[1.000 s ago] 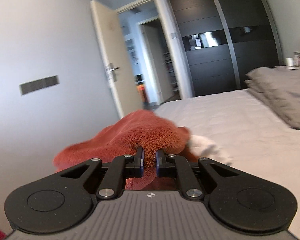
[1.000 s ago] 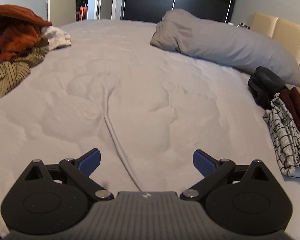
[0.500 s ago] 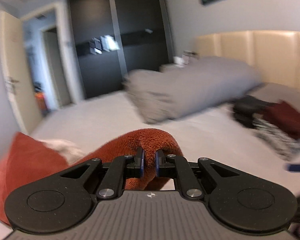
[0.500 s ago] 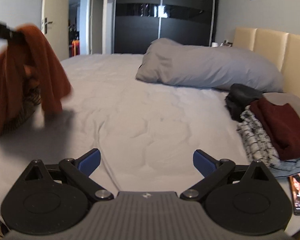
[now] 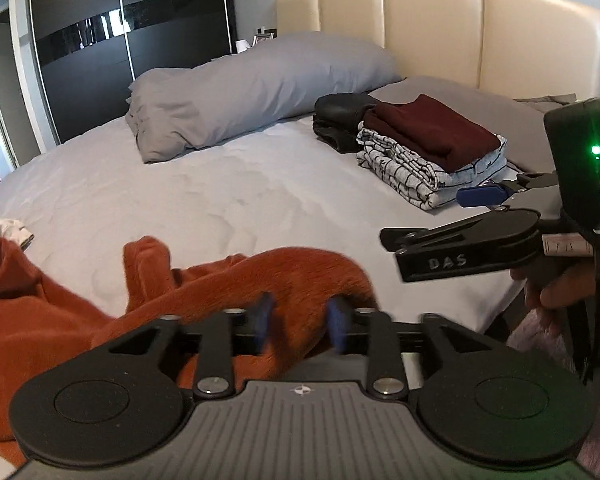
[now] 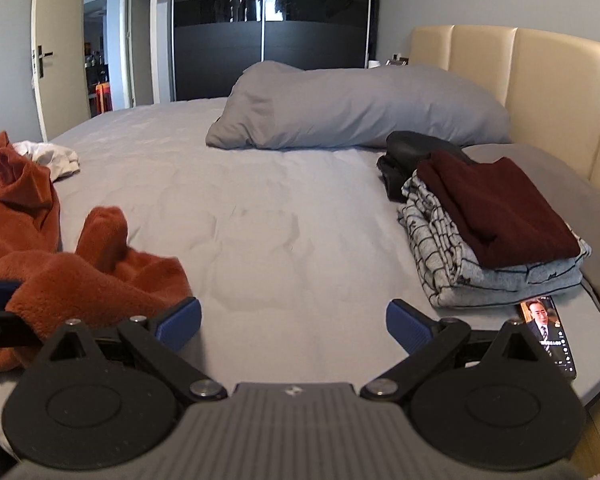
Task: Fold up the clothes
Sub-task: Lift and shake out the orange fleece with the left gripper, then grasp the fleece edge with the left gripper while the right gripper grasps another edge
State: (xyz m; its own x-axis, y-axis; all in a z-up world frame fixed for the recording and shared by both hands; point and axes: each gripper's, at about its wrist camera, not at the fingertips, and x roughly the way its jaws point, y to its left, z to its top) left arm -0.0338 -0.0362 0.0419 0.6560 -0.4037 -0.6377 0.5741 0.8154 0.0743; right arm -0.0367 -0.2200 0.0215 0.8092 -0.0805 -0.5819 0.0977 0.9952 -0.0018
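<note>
The rust fleece garment (image 5: 204,292) lies rumpled at the bed's (image 5: 240,200) near edge, between the left gripper's (image 5: 300,324) opening jaws; the blur hides whether the pads touch. The right gripper (image 6: 294,320) gapes empty. Three folded garments (image 6: 496,232) are stacked by two pillows (image 6: 356,108). Only the right view shows a phone (image 6: 550,336).

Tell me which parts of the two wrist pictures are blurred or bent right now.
Left wrist view: the blue pads of the left gripper smear with motion as its jaws open, the fuzzy rust-orange garment between them; the folded stack is sharp. Right wrist view: everything crisp, the open right gripper too, though the fisheye bows the cream padded headboard and white door.
</note>
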